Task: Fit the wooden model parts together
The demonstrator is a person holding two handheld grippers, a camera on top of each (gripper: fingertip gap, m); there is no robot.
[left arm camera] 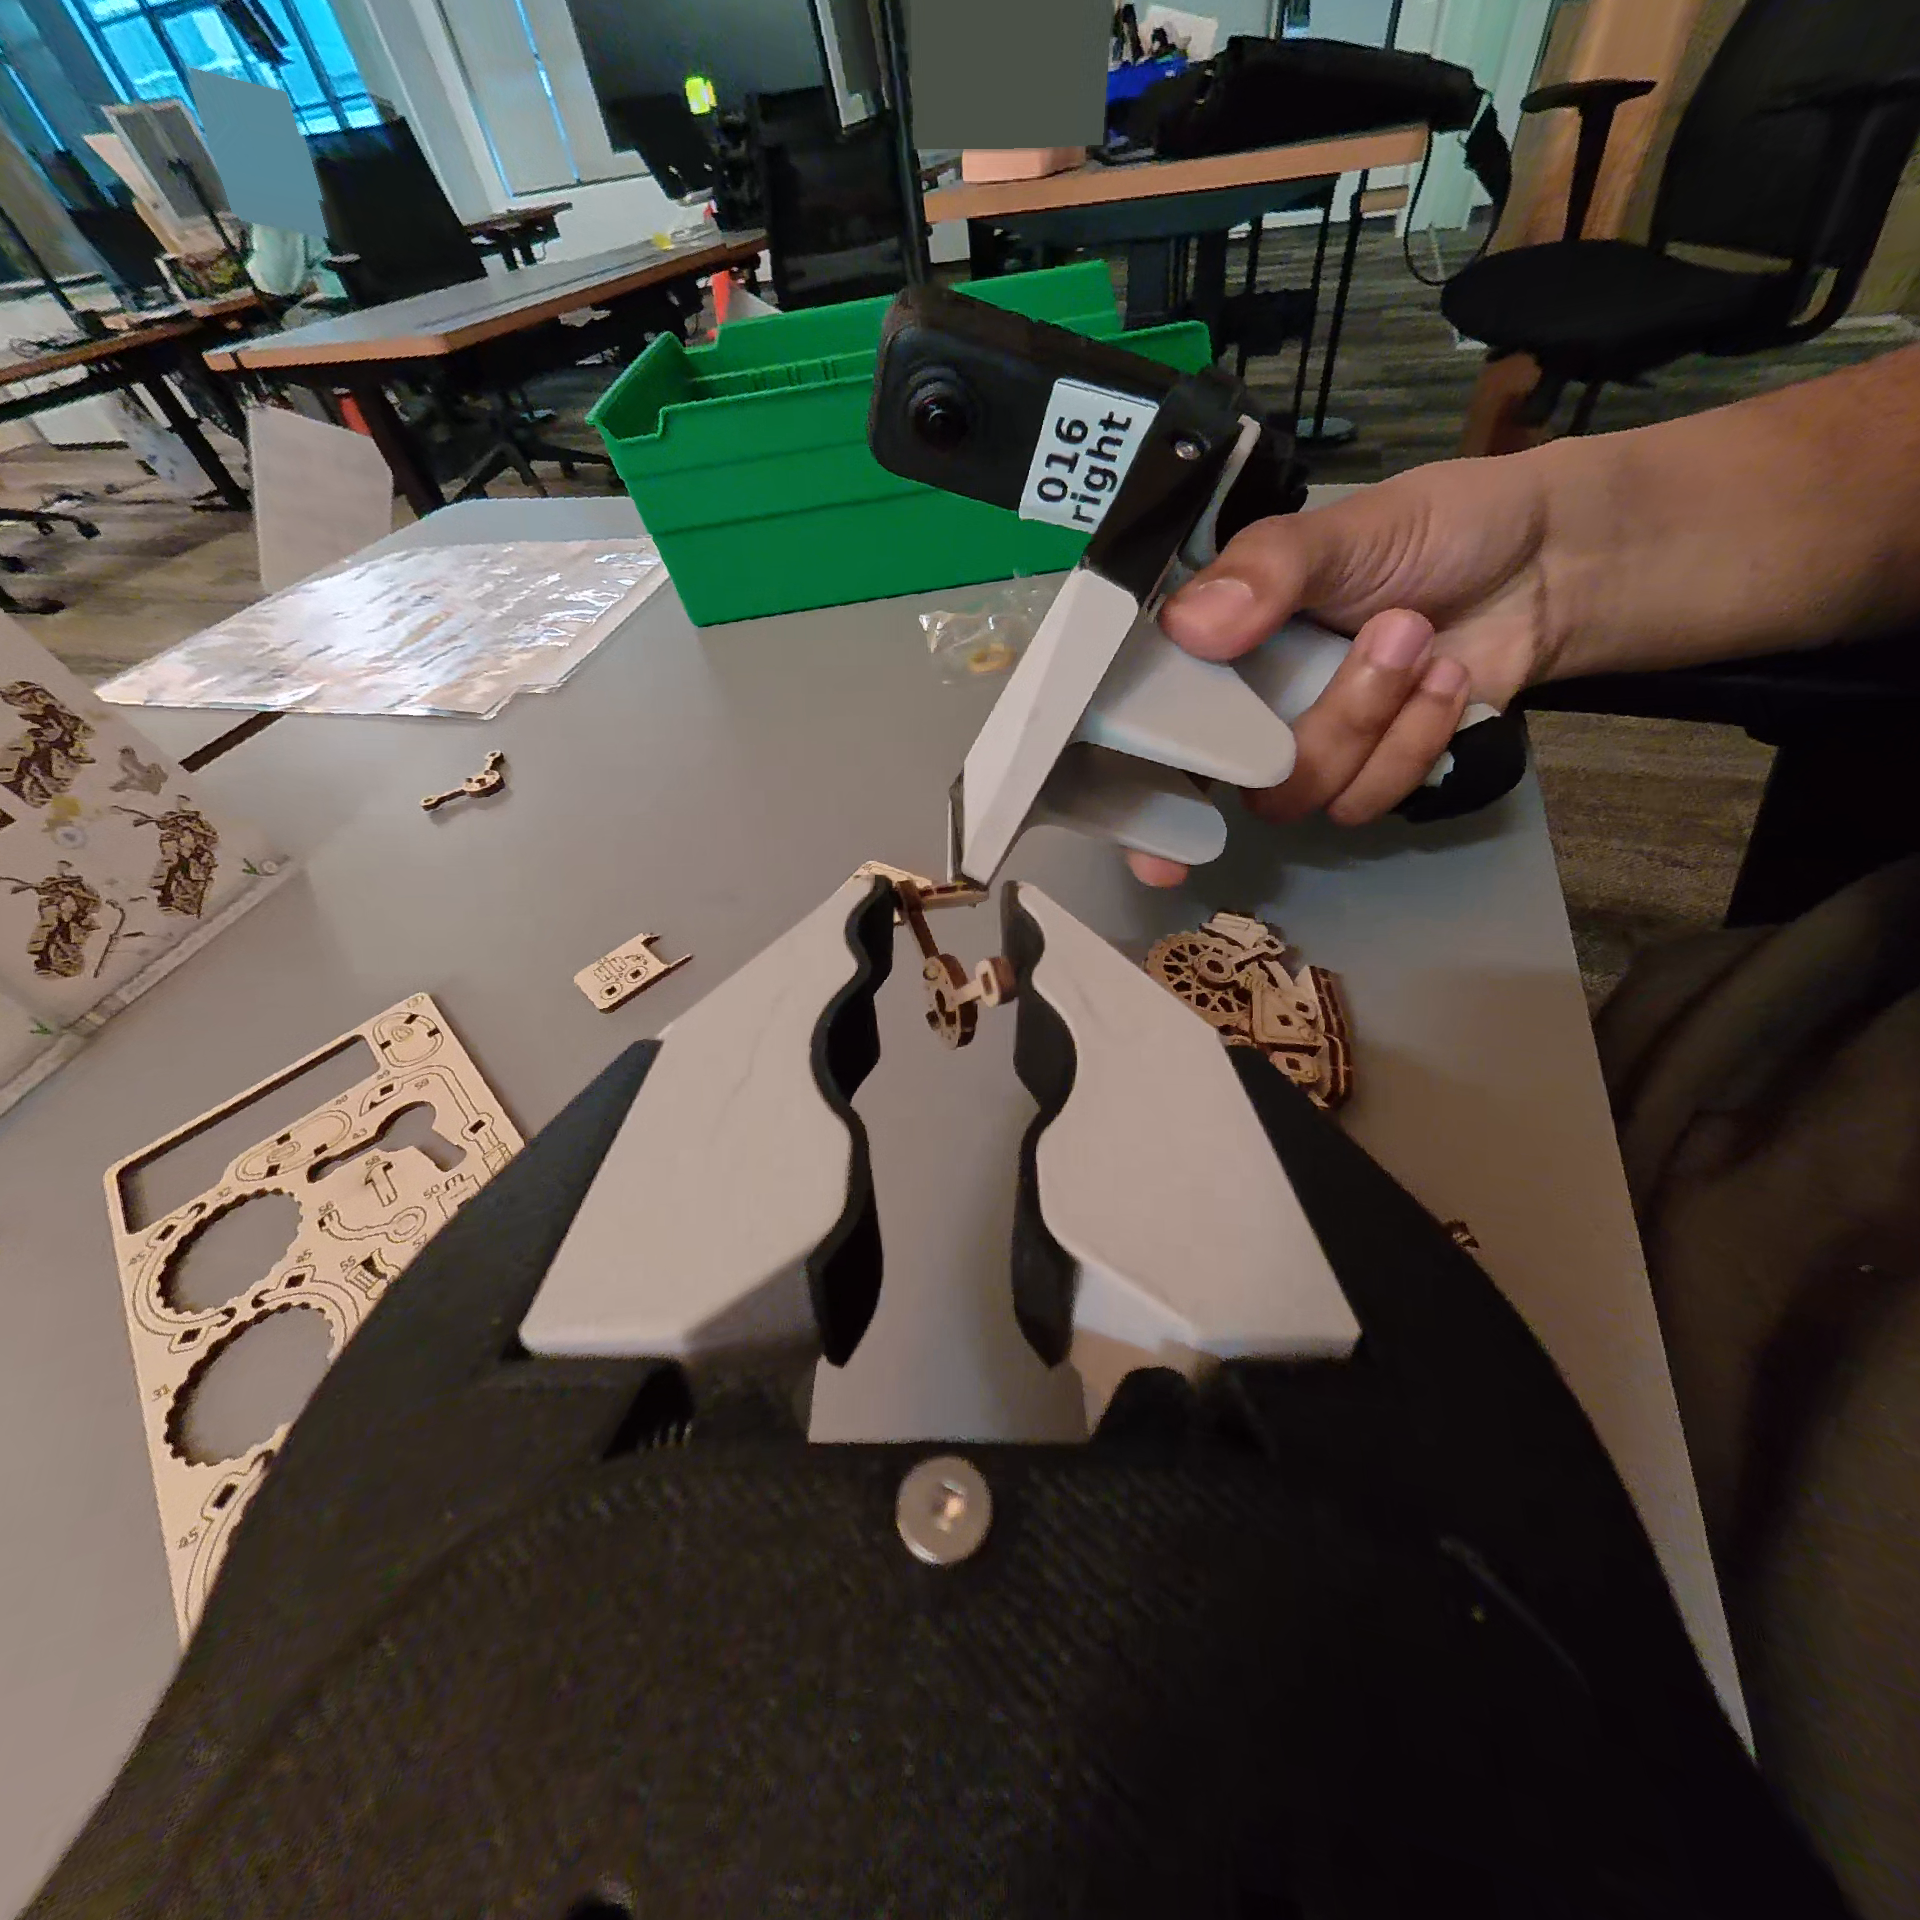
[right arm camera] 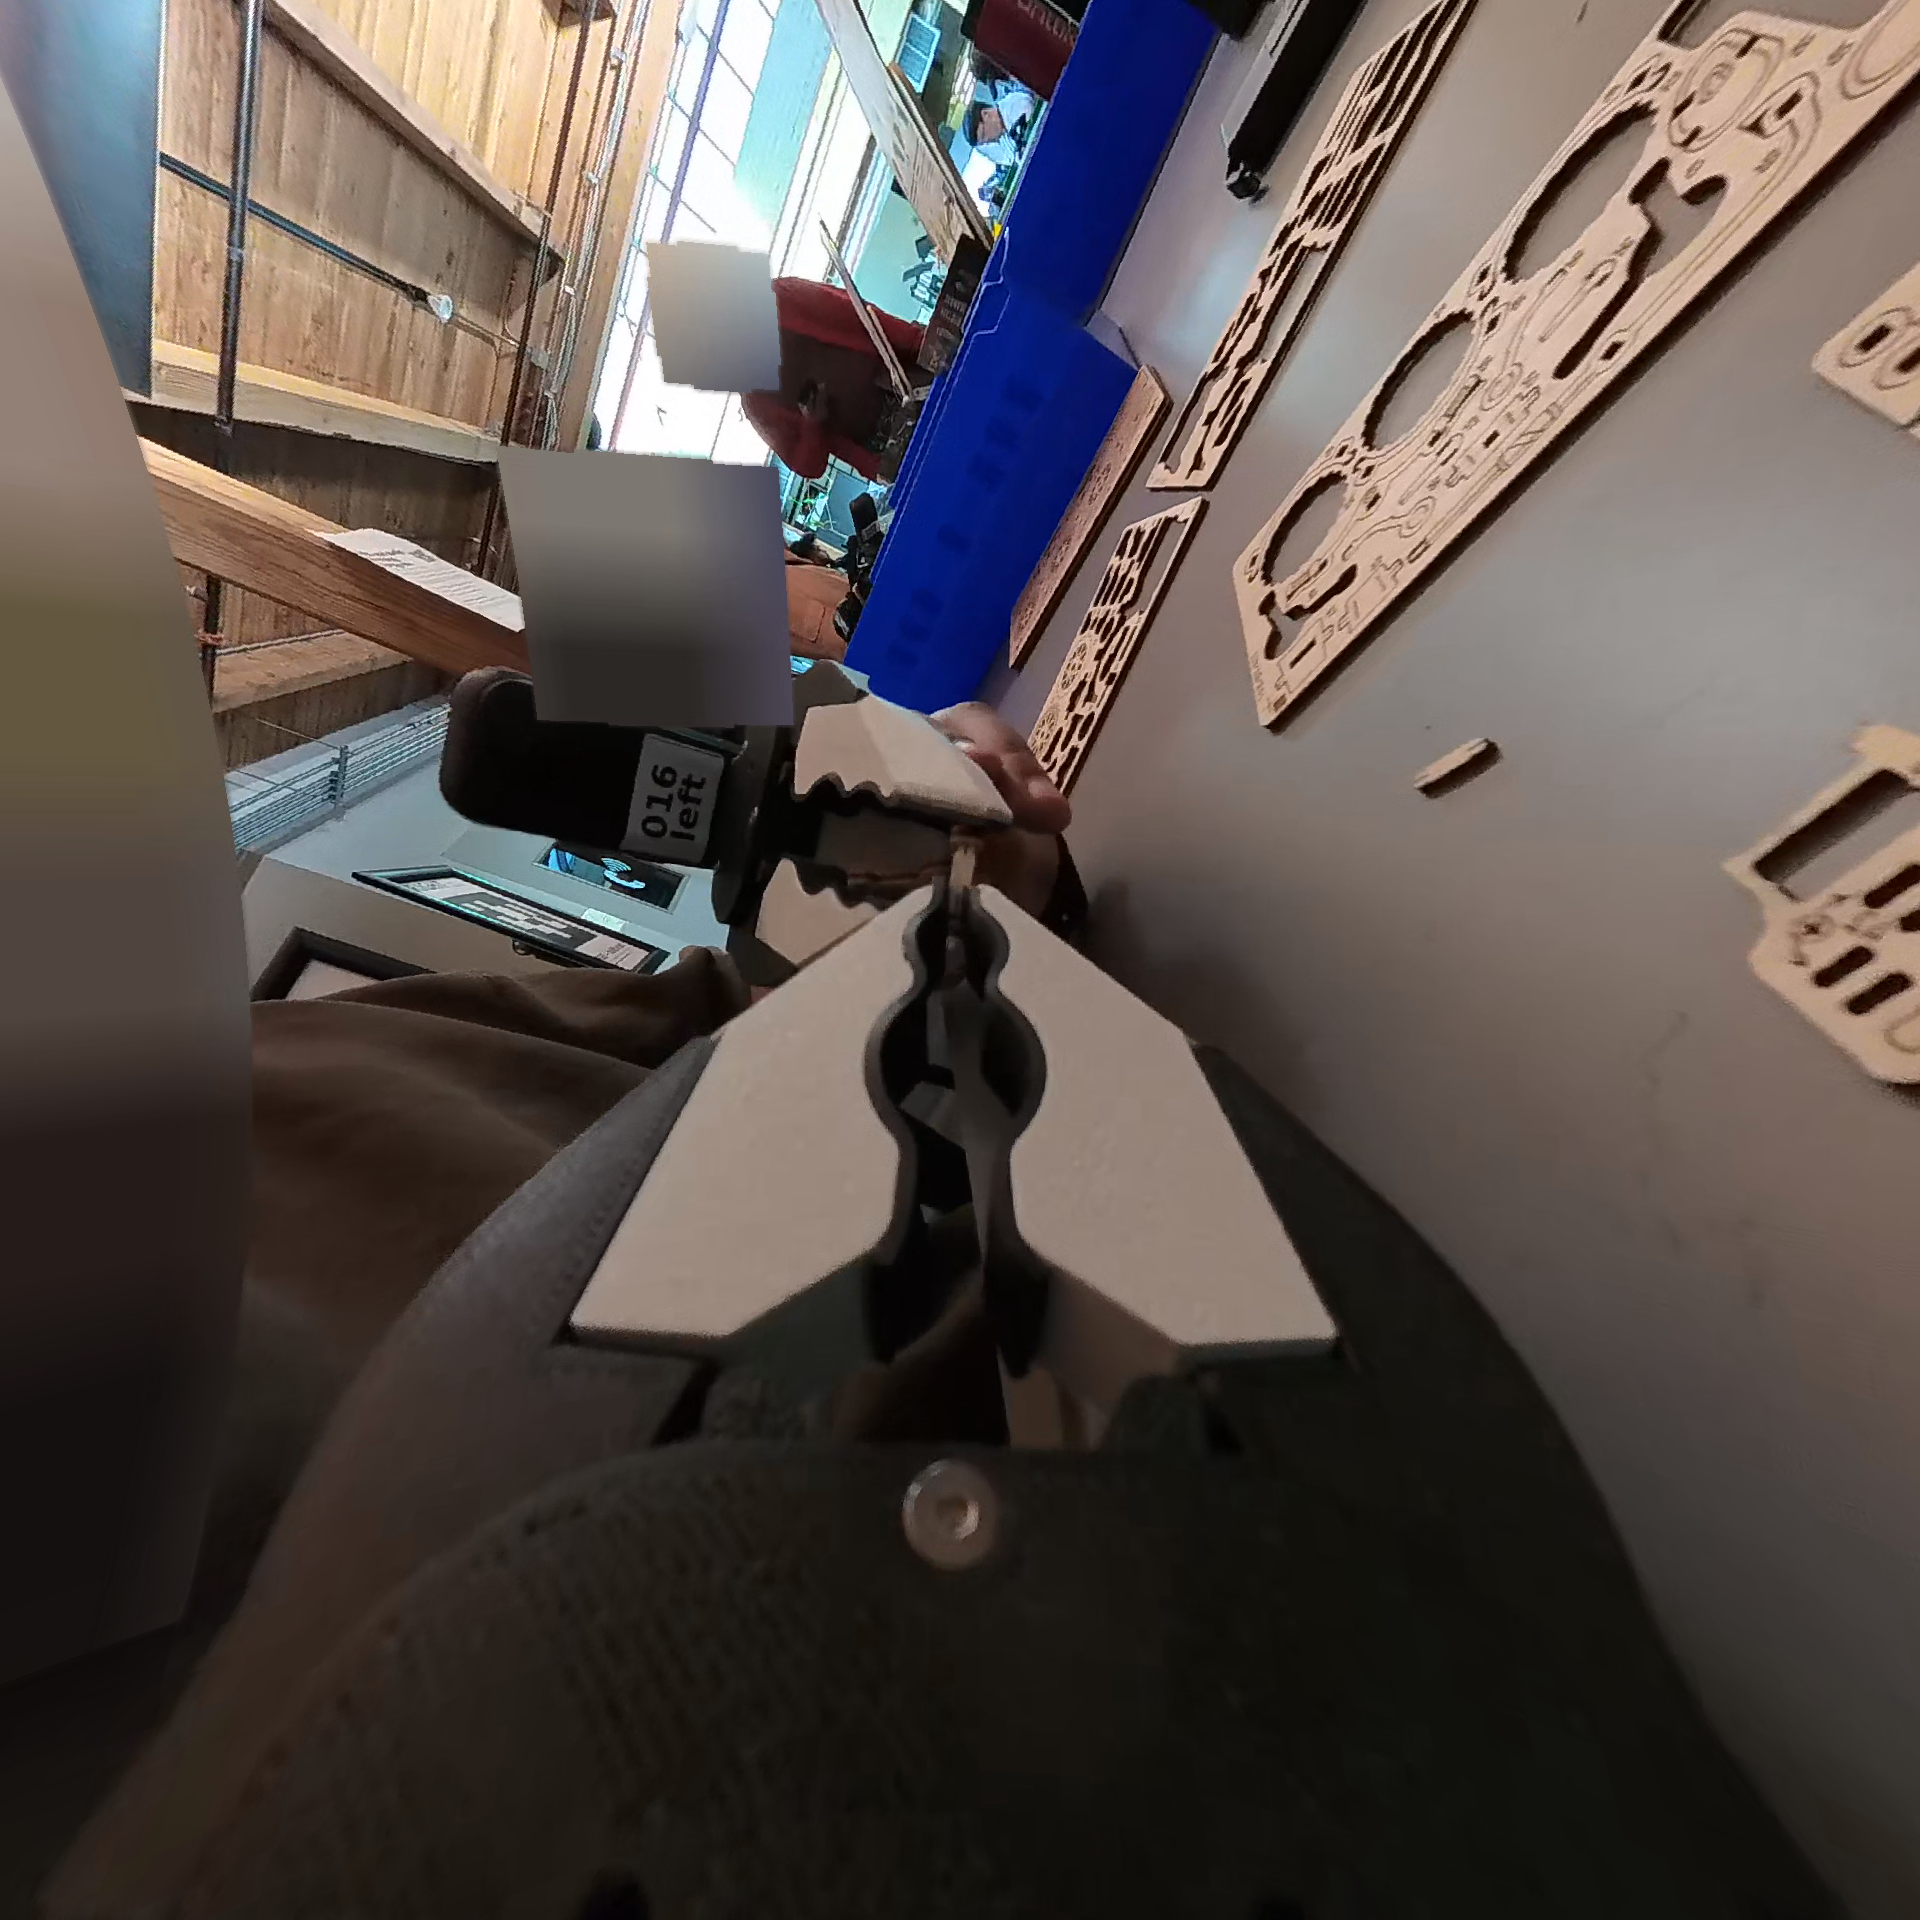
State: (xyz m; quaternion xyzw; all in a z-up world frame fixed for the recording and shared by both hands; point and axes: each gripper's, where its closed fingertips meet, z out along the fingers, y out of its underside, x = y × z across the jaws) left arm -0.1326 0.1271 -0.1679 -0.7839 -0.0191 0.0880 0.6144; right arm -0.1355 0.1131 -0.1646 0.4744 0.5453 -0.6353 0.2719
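My left gripper [left arm camera: 948,899] has its jaws a small way apart, closed on a small wooden linkage part [left arm camera: 951,992] that spans the gap and is held above the grey table [left arm camera: 727,727]. My right gripper [left arm camera: 966,873] comes in from the upper right. Its tips are shut on a thin wooden piece [left arm camera: 951,891] at the far end of the linkage. In the right wrist view my right gripper [right arm camera: 958,904] pinches that thin piece [right arm camera: 963,868] edge-on, right against the left gripper [right arm camera: 977,831]. A partly built wooden model [left arm camera: 1257,987] lies on the table to the right.
A punched-out wooden parts sheet [left arm camera: 301,1195] lies at the left, with loose parts [left arm camera: 623,971] [left arm camera: 465,781] beyond it. A green bin [left arm camera: 831,468], a plastic sheet [left arm camera: 395,623] and a small bag [left arm camera: 977,634] sit farther back. More sheets [right arm camera: 1558,364] and a blue bin [right arm camera: 997,468] show in the right wrist view.
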